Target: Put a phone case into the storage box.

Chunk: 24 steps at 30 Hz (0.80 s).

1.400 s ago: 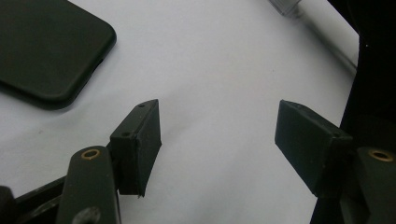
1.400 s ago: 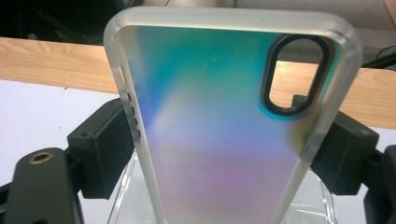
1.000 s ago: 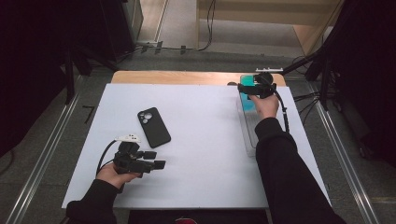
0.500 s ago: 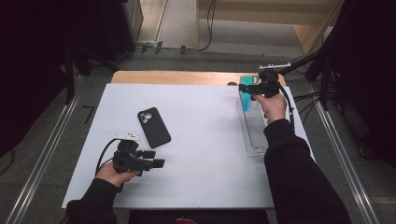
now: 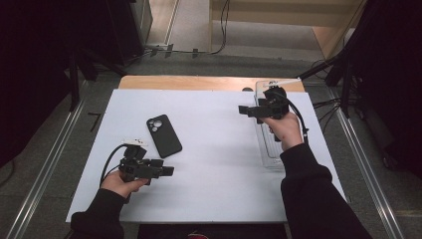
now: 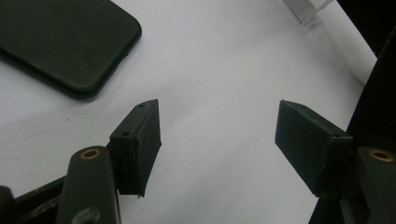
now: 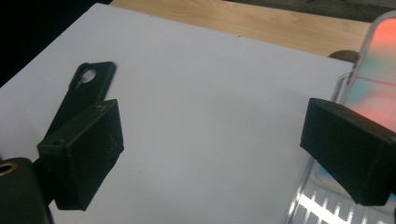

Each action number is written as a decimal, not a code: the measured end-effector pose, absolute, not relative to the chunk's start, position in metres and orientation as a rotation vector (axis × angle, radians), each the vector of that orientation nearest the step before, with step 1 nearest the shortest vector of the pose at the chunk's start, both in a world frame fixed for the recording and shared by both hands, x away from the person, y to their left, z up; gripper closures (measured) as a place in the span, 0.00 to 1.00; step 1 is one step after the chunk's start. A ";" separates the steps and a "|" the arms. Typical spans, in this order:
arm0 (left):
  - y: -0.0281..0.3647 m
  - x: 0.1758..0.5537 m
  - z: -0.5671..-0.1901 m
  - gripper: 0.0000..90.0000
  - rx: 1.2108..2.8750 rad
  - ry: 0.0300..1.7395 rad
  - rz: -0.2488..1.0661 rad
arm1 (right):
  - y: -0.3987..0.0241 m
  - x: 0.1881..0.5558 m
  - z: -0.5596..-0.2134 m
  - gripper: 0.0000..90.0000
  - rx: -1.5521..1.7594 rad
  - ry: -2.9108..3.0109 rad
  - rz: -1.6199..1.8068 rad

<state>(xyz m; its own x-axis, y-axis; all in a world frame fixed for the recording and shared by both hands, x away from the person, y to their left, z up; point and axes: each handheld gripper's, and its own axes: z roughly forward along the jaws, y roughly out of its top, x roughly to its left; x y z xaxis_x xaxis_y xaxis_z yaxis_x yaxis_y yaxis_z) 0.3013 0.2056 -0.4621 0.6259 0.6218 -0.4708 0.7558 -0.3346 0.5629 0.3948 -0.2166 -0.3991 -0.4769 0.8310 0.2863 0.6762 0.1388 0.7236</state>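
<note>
Black and matte, the phone case [image 5: 163, 135] lies flat, camera cut-out toward the far edge, on the white sheet covering the desk [image 5: 214, 194], left of centre. Nothing touches it.

Starting at the left: your left gripper [image 5: 168, 171] hovers low over the near-left part of the sheet, pointing toward the middle, its fingers [image 6: 140, 144] apart with only bare sheet between them. The case sits just beyond and to the side of them. If you close from this spot you will grip air; if you sweep toward the case at this height, a fingertip could catch its rim and skate it across the smooth sheet rather than lift it.

Across an open stretch of sheet, your right gripper [image 5: 242, 110] is raised above the right side, fingers [image 7: 84, 154] wide apart and holding nothing. Directly beside and beneath that hand lies a clear plastic tray [image 5: 266, 149] running along the sheet's right edge. In the right gripper view something with a pinkish and teal surface, possibly a phone screen, stands at the tray's far end, though it is too blurred to be sure. Lowering the hand carelessly could knock the tray or tip whatever it holds.

A cable loops from each gripper; the left one curls on the sheet near the case and could drag against it. A strip of bare wood shows at the desk's far edge.
</note>
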 end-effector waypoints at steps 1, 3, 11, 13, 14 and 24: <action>0.206 0.301 -0.462 0.35 2.062 1.076 -0.218 | -0.215 0.391 -0.401 0.05 1.487 2.229 1.262; 0.206 0.302 -0.461 0.35 2.062 1.072 -0.214 | -0.213 0.386 -0.404 0.05 1.480 2.254 1.258; 0.207 0.304 -0.458 0.35 2.065 1.066 -0.201 | -0.211 0.365 -0.409 0.10 1.444 2.305 1.289; 0.207 0.304 -0.458 0.35 2.065 1.065 -0.200 | -0.211 0.359 -0.409 0.14 1.433 2.306 1.290; 0.207 0.304 -0.458 0.35 2.065 1.065 -0.200 | -0.210 0.356 -0.409 0.14 1.426 2.314 1.289; 0.207 0.304 -0.455 0.35 2.059 1.061 -0.188 | -0.206 0.324 -0.412 0.18 1.358 2.403 1.322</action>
